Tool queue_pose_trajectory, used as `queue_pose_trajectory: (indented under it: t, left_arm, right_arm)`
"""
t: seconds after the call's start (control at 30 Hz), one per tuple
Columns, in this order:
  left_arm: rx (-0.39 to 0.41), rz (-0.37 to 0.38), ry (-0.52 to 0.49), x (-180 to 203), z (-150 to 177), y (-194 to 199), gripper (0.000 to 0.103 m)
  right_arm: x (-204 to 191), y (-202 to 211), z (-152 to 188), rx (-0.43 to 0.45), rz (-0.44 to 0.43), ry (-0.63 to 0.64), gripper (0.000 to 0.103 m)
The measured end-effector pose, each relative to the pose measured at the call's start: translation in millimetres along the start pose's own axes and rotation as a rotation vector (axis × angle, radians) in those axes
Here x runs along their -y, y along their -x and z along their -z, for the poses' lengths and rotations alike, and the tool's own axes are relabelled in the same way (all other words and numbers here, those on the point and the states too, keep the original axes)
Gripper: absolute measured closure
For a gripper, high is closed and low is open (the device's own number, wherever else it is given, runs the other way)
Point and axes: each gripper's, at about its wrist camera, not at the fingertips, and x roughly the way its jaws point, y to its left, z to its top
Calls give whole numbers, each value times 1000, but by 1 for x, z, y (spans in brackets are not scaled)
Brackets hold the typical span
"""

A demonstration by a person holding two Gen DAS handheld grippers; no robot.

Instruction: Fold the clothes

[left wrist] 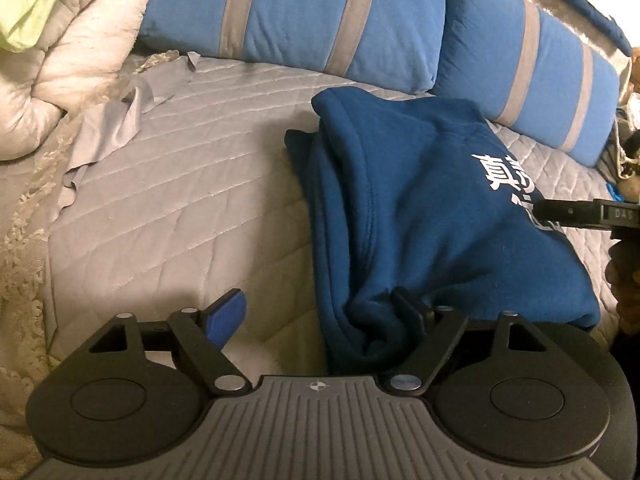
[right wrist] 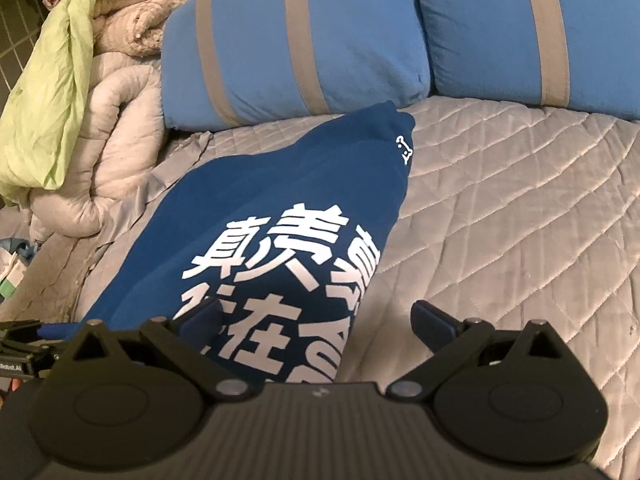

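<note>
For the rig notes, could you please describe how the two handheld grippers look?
Both match: the left gripper and right gripper have black linkage arms with silver pivot pins, blue finger pads, round black discs and a ribbed grey body bearing a small crosshair mark.

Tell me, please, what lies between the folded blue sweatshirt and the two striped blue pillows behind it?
Only bare grey quilted bedspread lies between the sweatshirt and the pillows. The right wrist view shows this stretch best, though the sweatshirt's far tip nearly reaches the pillows.
</note>
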Motion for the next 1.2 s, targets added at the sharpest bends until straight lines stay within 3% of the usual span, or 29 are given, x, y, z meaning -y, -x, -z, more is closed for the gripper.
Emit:
queue_pose_trajectory:
  t: [0.2, 0.47, 0.73, 0.93, 1.1, 1.2]
  left_arm:
    - [-3, -29, -18, 6, -11, 9, 24]
    - [1, 42, -18, 12, -42, 9, 24]
    - [-159, 56, 66, -2, -45, -41, 24]
    - [-201, 247, 334, -47, -24, -63, 23]
    - [-201, 332, 391, -60, -19, -64, 22]
    - [-228, 426, 437, -65, -17, -68, 22]
  right_arm:
    - [2, 0, 0, -2, 9, -7, 0]
    - [1, -2, 0, -4, 28, 7, 0]
    - [1, -2, 2, 3, 24, 9, 0]
    - [4, -3, 1, -2, 18, 0, 0]
    - [4, -4, 2, -3, 15, -4, 0]
    - [5, -4, 2, -3, 15, -7, 0]
